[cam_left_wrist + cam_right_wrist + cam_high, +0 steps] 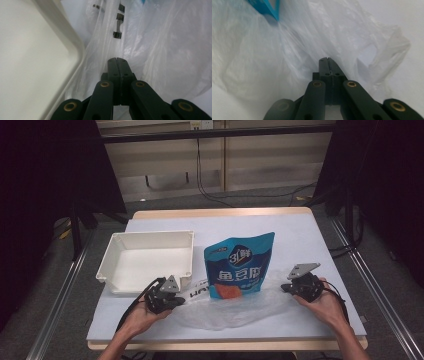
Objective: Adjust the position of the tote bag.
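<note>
A clear plastic bag (pixel 235 312) lies crumpled on the white table cover near the front edge. A blue snack pouch (pixel 240 265) with white lettering rests on the bag's far part; its corner (pixel 268 7) shows in the right gripper view. My left gripper (pixel 177 301) sits at the bag's left edge, jaws pressed together (pixel 116 59), with the film (pixel 162 50) creasing away from the tips. My right gripper (pixel 286 289) is at the bag's right edge, jaws likewise together (pixel 327 59), with film (pixel 274 50) gathered at the tips beside a handle loop.
A white plastic tray (pixel 145 235) stands at the left, just beyond my left gripper; its rim (pixel 72 37) runs close along the jaws' left side. Black print (pixel 117 25) marks the bag. The table's front edge lies close behind both hands.
</note>
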A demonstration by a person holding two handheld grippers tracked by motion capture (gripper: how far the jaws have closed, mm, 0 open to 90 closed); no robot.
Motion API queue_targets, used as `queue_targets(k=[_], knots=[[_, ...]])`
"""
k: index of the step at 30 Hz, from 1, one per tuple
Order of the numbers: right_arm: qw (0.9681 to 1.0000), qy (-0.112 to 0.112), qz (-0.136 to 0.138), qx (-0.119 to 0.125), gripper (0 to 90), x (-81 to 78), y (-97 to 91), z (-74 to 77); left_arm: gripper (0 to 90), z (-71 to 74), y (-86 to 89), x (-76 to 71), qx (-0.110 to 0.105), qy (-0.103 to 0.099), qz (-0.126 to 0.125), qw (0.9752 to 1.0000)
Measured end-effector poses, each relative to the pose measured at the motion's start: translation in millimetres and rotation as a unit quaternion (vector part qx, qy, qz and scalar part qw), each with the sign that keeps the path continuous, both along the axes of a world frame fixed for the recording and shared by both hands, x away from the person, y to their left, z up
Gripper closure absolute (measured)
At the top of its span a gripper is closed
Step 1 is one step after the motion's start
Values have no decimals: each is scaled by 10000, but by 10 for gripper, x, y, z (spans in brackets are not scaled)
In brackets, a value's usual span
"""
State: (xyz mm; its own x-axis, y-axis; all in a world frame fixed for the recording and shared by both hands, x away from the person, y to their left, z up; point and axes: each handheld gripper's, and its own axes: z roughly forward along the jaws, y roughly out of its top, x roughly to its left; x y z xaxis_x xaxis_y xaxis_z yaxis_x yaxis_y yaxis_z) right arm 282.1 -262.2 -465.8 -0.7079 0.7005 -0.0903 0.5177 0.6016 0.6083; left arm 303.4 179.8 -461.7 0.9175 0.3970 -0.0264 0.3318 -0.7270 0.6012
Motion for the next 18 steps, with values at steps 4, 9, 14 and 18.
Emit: queue_targets(k=[4, 9, 14, 18], knots=[[9992, -47, 69, 384, 900, 10, 12, 47, 900, 52, -21, -6, -406, 78, -1, 9991], [9957, -156, 149, 899, 900, -18, 5, 118, 789, 125, -48, -34, -792, 140, -21, 9968], [9907, -368, 217, 1291, 827, -64, 35, 233, 563, 202, -78, -85, -1086, 78, 133, 9940], [9879, -438, 326, 1453, 800, -98, 93, 308, 354, 248, -109, -93, -1201, 100, 142, 9926]])
